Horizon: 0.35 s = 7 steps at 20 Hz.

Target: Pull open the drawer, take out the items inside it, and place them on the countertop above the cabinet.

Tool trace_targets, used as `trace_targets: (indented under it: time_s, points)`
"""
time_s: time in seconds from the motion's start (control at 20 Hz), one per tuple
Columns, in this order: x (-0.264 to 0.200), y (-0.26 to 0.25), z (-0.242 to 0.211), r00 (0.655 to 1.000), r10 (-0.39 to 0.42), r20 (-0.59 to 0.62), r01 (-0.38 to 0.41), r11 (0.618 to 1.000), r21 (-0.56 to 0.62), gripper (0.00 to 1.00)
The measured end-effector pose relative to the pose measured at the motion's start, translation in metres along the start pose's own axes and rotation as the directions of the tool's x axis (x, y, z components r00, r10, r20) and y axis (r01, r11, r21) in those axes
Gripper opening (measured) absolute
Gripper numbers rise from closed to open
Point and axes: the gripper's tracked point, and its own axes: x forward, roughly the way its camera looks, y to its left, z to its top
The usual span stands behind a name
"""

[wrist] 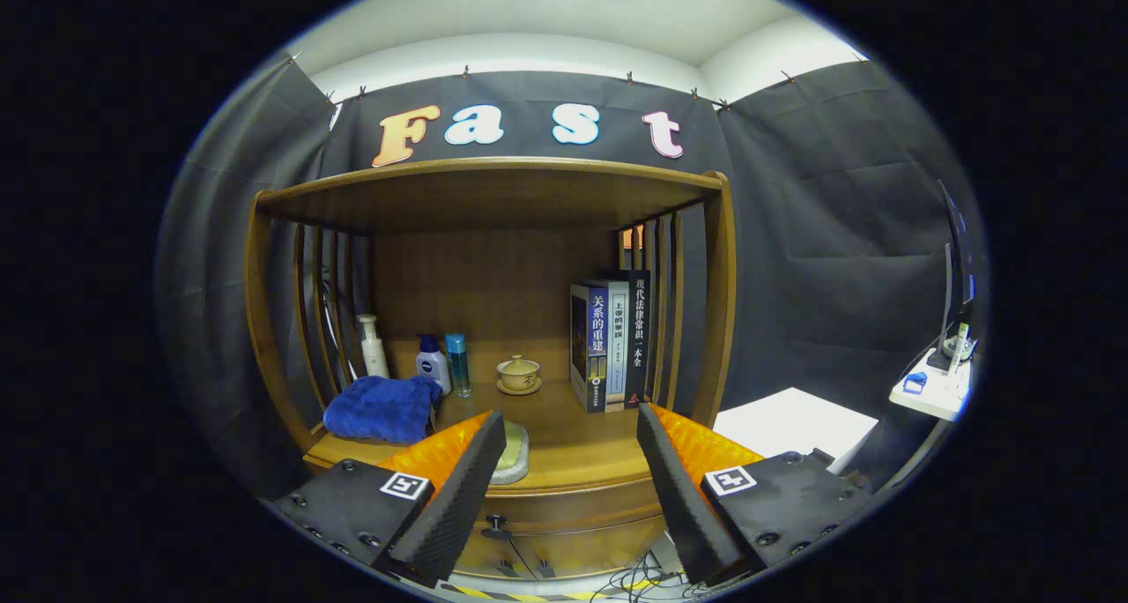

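Note:
My gripper [571, 440] is open, its two fingers spread wide with nothing between them, held above and in front of the wooden cabinet. The countertop [577, 453] lies just ahead of the fingers. Below it is the drawer front [573, 524] with a small dark knob [496, 524], seen between the fingers, low down. The drawer looks closed. A pale green pad-like item [514, 451] lies on the countertop's front edge beside the left finger, partly hidden by it.
On the countertop stand a blue towel [381, 407], a white pump bottle [373, 346], two small bottles [445, 365], a lidded teacup on a saucer [518, 374] and three upright books [611, 340]. A white box [793, 427] sits right of the cabinet. Cables lie on the floor.

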Motion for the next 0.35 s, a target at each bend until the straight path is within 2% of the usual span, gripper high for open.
trace_targets:
  time_s: [0.35]
  points:
    - [0.0022, 0.0067, -0.0025, 1.0, 0.005, -0.008, -0.005, 1.0, 0.006, 0.98]
